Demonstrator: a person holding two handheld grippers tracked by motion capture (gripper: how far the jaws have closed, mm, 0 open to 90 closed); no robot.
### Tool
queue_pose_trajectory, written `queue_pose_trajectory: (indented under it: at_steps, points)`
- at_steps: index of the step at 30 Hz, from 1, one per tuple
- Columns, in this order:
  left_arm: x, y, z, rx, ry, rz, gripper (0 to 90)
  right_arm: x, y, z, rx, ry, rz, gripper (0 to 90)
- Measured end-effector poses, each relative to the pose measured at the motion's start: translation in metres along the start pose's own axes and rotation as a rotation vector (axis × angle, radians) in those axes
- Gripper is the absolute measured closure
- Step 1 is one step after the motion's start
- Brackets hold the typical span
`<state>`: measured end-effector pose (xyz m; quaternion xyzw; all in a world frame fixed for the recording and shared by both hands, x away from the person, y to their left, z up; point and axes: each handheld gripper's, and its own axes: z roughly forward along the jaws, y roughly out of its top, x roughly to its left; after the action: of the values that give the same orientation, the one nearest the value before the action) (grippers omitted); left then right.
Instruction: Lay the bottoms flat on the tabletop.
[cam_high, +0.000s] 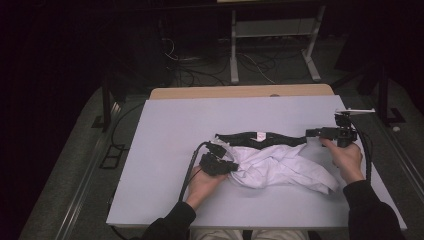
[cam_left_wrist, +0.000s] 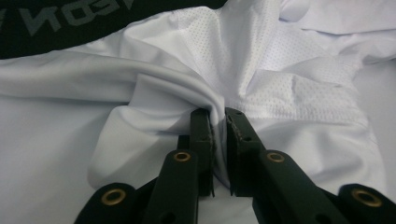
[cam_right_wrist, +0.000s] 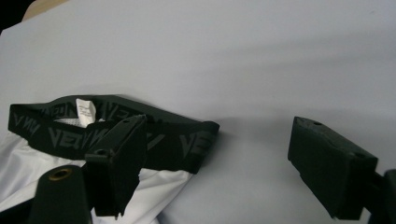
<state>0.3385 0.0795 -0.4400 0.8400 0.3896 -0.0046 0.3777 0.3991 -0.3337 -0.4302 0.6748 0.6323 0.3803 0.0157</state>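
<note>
White mesh underwear with black lettered waistband lies crumpled, waistband farthest from the person.

From my overhead camera I look forward and down across the whole pale grey tabletop, with the dark floor and cables beyond. My left gripper camera sits very close, looking along its jaws into the crumpled white mesh garment. My right gripper camera rides higher and farther back, facing across the table. All three share the garment's black lettered elastic waistband.
</note>
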Motion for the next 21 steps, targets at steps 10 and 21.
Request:
queue_pose_trajectory:
  at_steps: [10,21]
  points:
    - [0.033,0.010,-0.040,-0.066,0.024,-0.105,38.9,0.002,0.000,0.016,0.034,0.022,0.007,25.0]
    - [0.074,0.040,-0.048,-0.117,0.070,-0.147,34.3,0.008,-0.001,0.023,0.069,0.007,-0.019,28.4]
